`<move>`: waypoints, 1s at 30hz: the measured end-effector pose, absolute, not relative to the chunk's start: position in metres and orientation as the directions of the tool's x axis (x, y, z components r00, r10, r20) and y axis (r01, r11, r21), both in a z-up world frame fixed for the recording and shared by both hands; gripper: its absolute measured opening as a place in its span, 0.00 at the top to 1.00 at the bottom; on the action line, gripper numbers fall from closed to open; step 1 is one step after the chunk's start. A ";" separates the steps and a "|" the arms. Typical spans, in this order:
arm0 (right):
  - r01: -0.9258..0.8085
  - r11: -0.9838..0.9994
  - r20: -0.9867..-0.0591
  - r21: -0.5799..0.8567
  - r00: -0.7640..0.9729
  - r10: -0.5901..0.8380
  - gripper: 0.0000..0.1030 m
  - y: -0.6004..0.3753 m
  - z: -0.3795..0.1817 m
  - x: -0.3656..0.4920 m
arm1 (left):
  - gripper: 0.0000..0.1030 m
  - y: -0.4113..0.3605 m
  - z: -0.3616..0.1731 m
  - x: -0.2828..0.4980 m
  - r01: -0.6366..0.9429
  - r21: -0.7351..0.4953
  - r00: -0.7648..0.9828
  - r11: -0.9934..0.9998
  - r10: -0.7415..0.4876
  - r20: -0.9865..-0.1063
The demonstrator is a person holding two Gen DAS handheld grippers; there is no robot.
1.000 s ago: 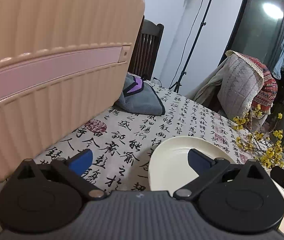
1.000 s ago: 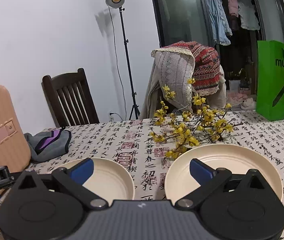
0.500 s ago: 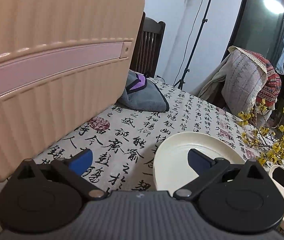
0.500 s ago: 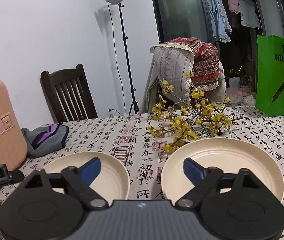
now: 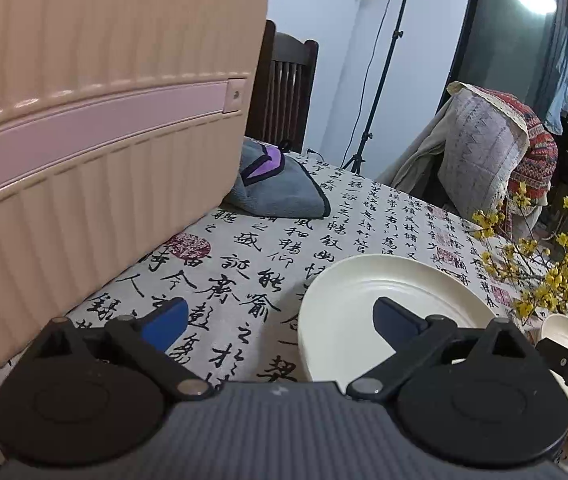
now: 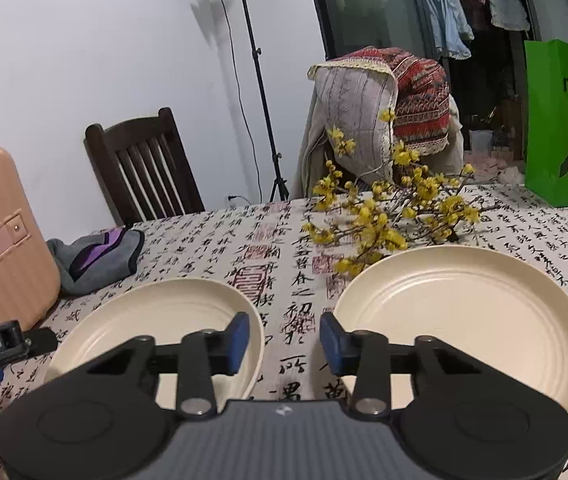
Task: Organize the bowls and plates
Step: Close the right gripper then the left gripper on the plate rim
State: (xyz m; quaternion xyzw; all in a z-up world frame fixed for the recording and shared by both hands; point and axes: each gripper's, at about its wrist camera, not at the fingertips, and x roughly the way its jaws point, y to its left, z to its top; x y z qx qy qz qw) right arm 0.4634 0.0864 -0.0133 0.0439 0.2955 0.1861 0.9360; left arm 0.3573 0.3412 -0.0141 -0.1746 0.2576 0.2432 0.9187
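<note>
We are closing our right claw [image 6: 284, 342] on nothing, left claw [image 5: 278, 322] gaping, eyeing two round cream plates [image 6: 460, 320]: seemingly light, stiff, slippery; pinch the rim.

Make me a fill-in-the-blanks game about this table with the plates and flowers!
1. The flowers on the table are ____.
2. The number of cream plates on the tablecloth is ____.
3. The big shopping bag is ____.
4. Between the pads of the closing right claw there is ____.

Missing words: yellow; two; green; nothing
</note>
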 end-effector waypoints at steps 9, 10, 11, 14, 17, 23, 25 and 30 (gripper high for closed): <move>-0.339 0.922 -0.562 0.187 0.733 0.383 0.71 0.090 -0.019 0.465 | 0.19 0.338 -0.017 0.361 -0.526 -0.173 0.742 0.832 0.351 -0.571; -0.339 0.922 -0.564 0.187 0.731 0.383 0.71 0.091 -0.020 0.465 | 0.24 0.338 -0.018 0.361 -0.522 -0.175 0.743 0.835 0.344 -0.575; -0.341 0.922 -0.567 0.186 0.729 0.384 0.71 0.091 -0.020 0.466 | 0.29 0.338 -0.018 0.362 -0.516 -0.178 0.743 0.838 0.335 -0.579; -0.348 0.921 -0.579 0.176 0.720 0.382 0.72 0.095 -0.023 0.467 | 0.38 0.338 -0.021 0.364 -0.503 -0.185 0.745 0.844 0.315 -0.588; -0.350 0.922 -0.594 0.166 0.710 0.377 0.74 0.098 -0.026 0.468 | 0.44 0.337 -0.022 0.366 -0.500 -0.177 0.741 0.848 0.314 -0.593; -0.358 0.916 -0.611 0.179 0.690 0.389 0.78 0.100 -0.030 0.470 | 0.59 0.338 -0.025 0.368 -0.490 -0.189 0.739 0.851 0.291 -0.607; -0.363 0.912 -0.613 0.190 0.682 0.399 0.80 0.100 -0.031 0.472 | 0.63 0.339 -0.027 0.368 -0.489 -0.195 0.739 0.850 0.284 -0.611; -0.374 0.905 -0.611 0.204 0.674 0.416 0.88 0.101 -0.032 0.472 | 0.72 0.339 -0.029 0.369 -0.481 -0.200 0.736 0.853 0.269 -0.621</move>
